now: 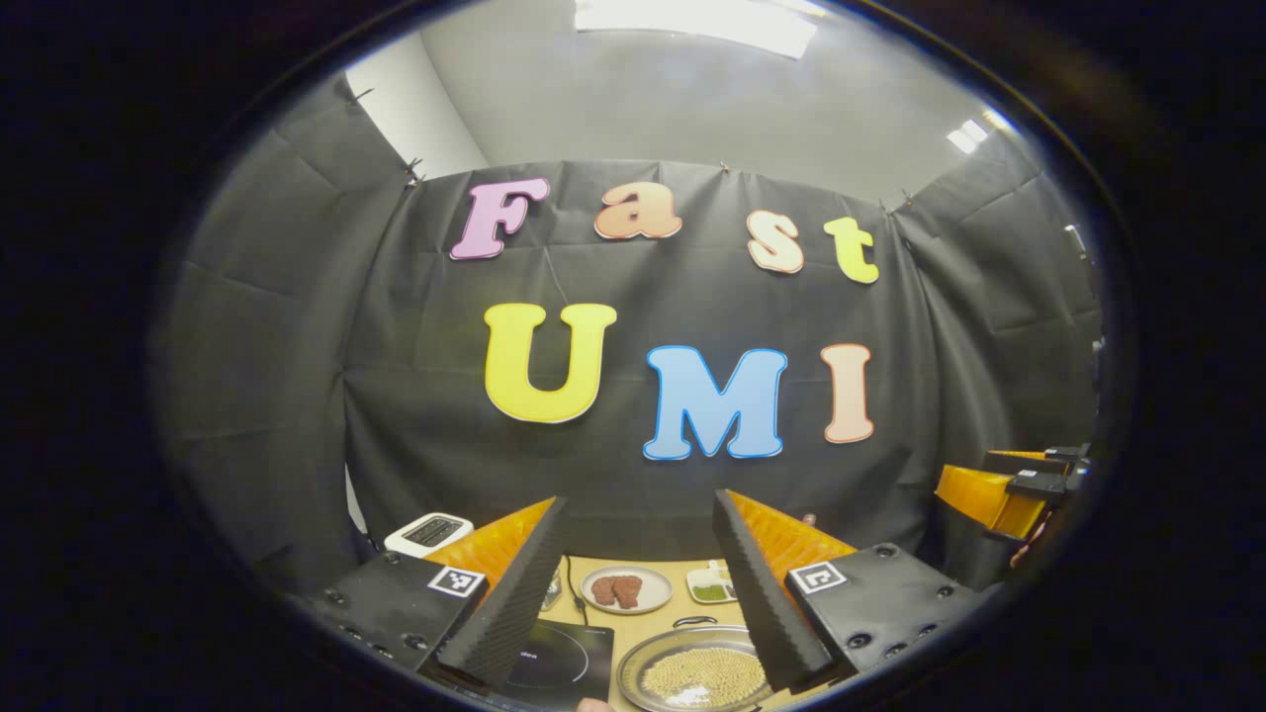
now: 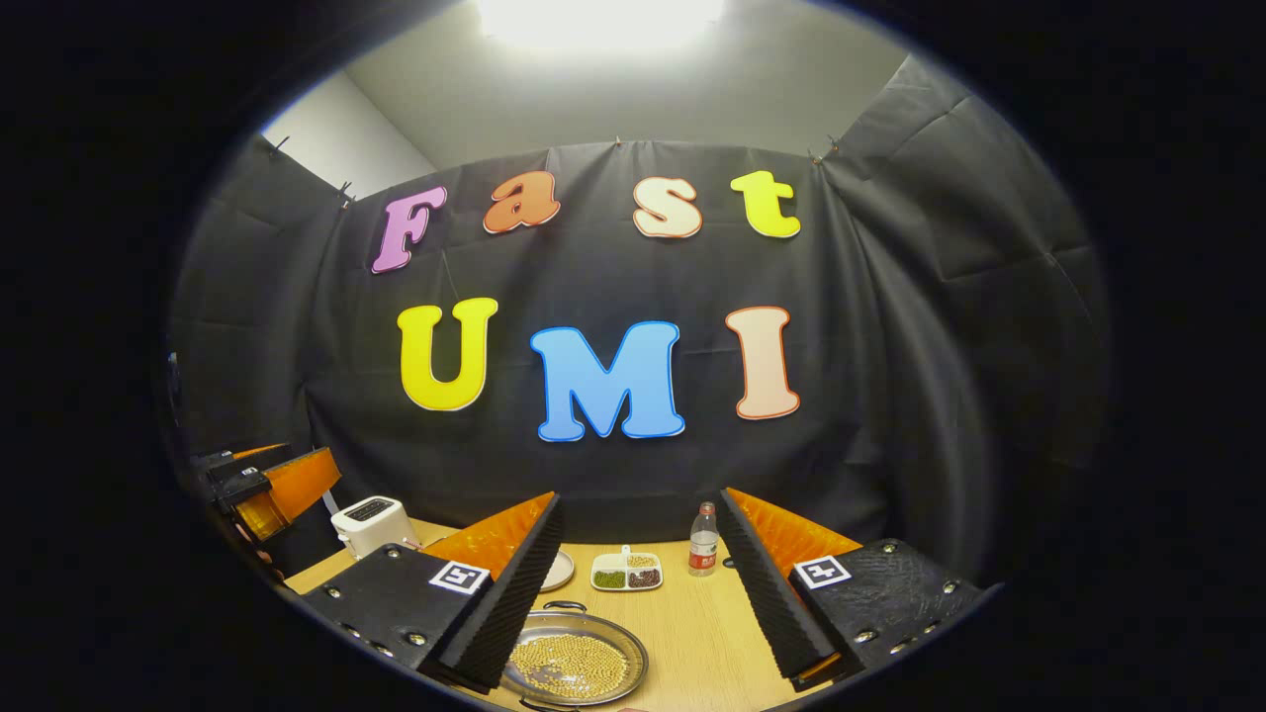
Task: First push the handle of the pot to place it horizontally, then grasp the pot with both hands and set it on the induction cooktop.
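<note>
both grippers held high over the table

the left gripper (image 1: 638,583) and right gripper (image 2: 638,583) are held released, jaws wide apart, nothing between them. the pot (image 1: 692,672), filled with pale beans, is seen on the wooden table (image 2: 692,633) just right of the induction cooktop (image 1: 559,658). behind it are set a plate (image 1: 626,589), a divided dish (image 2: 626,572), a bottle (image 2: 703,539) and a toaster (image 2: 371,522). no writing can be made out. open tabletop lies right of the pot.

Silver pot (image 2: 574,670) heaped with pale yellow beans, black glossy cooktop (image 1: 559,661) with thin white ring markings, tan wood-grain bench (image 2: 692,633), white toaster (image 2: 371,524), red-capped clear bottle (image 2: 703,540), white dish (image 2: 626,573) of green, yellow and brown portions
</note>
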Demonstrator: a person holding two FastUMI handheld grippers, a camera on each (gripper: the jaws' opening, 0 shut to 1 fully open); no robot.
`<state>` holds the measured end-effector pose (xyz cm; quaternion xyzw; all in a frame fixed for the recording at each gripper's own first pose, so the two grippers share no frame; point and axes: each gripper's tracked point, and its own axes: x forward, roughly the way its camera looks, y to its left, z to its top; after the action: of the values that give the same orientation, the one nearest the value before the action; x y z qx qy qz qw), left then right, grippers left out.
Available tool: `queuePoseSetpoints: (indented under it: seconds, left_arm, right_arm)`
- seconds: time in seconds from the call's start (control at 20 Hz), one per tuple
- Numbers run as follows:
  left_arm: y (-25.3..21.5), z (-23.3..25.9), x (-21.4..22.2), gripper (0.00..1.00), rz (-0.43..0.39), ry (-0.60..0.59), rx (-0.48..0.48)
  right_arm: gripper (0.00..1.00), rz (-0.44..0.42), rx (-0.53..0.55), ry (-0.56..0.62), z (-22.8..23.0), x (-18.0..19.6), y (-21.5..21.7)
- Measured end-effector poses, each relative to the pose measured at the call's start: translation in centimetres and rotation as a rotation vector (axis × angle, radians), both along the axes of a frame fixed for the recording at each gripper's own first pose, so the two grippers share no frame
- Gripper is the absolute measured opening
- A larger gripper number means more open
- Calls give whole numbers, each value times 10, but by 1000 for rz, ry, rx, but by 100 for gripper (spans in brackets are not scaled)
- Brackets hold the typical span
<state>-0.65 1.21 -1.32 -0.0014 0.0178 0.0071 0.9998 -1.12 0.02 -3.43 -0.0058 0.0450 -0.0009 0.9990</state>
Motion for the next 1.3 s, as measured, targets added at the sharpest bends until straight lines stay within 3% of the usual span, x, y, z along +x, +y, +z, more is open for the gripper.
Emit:
queuePoseSetpoints:
  seconds: [0.2, 0.3, 0.35, 0.4, 0.45, 0.6, 0.8, 0.85, 1.15, 1.2, 1.3]
  left_arm:
    - [3, -4, 2, 97, -3, 9, 1]
    - [5, -7, 4, 95, 0, 14, 0]
    - [7, -10, 4, 94, 2, 17, -1]
    - [8, -10, 4, 99, 4, 20, -1]
    - [9, -14, 4, 99, 6, 24, -1]
    - [13, -18, 4, 94, 9, 38, 3]
    - [19, -28, 3, 94, 16, 61, 5]
    - [21, -31, 3, 94, 19, 67, 7]
    - [37, -48, -6, 94, 37, 105, 6]
    - [40, -51, -7, 99, 40, 113, 4]
    - [46, -56, -10, 94, 50, 124, 1]
  right_arm:
    - [91, -15, 22, 67, -18, -1, 0]
    - [78, -36, 37, 116, -31, 2, -3]
    - [65, -41, 42, 143, -39, 2, -3]
    - [62, -47, 43, 170, -45, 2, -4]
    - [51, -48, 47, 197, -53, 1, -3]
    - [43, -55, 51, 275, -75, -2, -2]
    - [42, -26, 44, 409, -112, -6, 9]
    - [24, 8, 55, 455, -124, -9, 19]
    - [27, 134, 98, 702, -188, -37, 58]
    - [27, 148, 92, 732, -196, -42, 63]
    - [28, 174, 91, 792, -212, -54, 73]
